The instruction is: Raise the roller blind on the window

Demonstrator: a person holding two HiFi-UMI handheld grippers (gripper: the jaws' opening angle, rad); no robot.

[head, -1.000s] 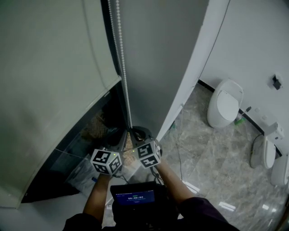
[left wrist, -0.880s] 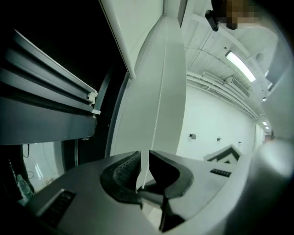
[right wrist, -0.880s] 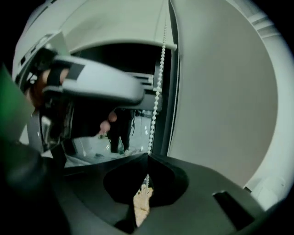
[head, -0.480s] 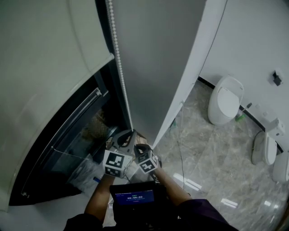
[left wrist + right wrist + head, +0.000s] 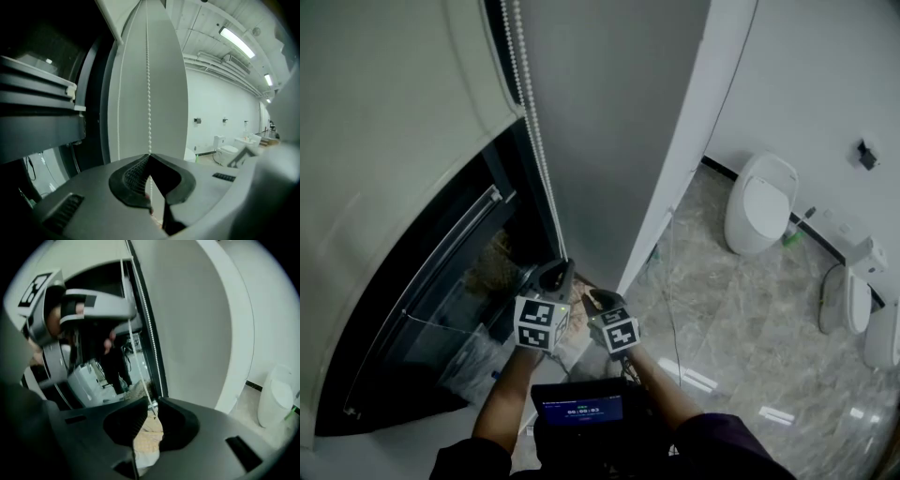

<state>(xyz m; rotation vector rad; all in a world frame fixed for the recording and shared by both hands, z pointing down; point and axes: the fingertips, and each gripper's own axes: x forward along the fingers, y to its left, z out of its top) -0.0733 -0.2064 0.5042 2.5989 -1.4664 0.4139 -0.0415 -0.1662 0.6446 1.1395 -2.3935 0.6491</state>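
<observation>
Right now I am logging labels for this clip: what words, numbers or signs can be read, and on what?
Small screen at the person's chest: a row of pale digits, too small to read.
Left marker cube and right marker cube: black-and-white square patterns, no words.
Nothing else shows text.

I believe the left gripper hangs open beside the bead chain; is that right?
Not quite: the left gripper is shut on the bead chain, not hanging open beside it. The left gripper view shows the jaws closed with the chain running into them.
</observation>
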